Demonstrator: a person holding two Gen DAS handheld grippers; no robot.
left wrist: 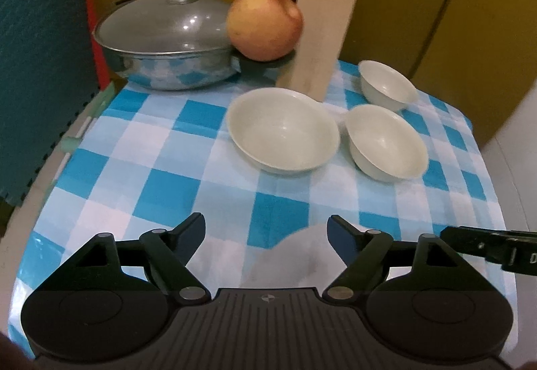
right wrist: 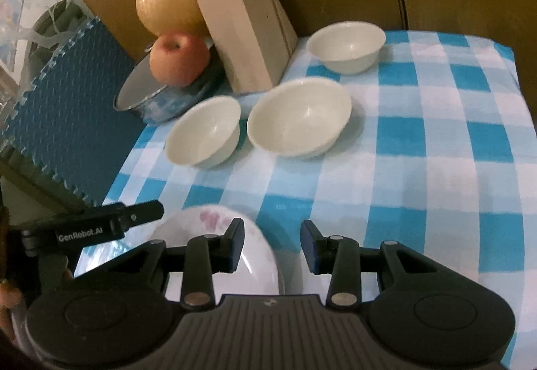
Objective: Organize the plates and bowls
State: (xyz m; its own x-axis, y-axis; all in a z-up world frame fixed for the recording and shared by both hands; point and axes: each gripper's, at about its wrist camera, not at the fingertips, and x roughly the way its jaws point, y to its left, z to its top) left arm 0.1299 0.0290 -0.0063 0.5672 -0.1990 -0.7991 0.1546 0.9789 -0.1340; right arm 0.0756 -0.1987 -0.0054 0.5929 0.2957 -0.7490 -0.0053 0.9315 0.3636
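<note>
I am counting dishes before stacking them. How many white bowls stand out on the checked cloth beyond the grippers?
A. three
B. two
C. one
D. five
A: three white bowls stand apart on the checked cloth: a wide bowl, a smaller bowl on its pot side, and a far bowl beside the knife block.

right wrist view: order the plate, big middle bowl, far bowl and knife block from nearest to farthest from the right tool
1. Plate, just under the right tool, left side.
2. Big middle bowl, centre.
3. Knife block and far bowl, at the back: too close to call.
</note>
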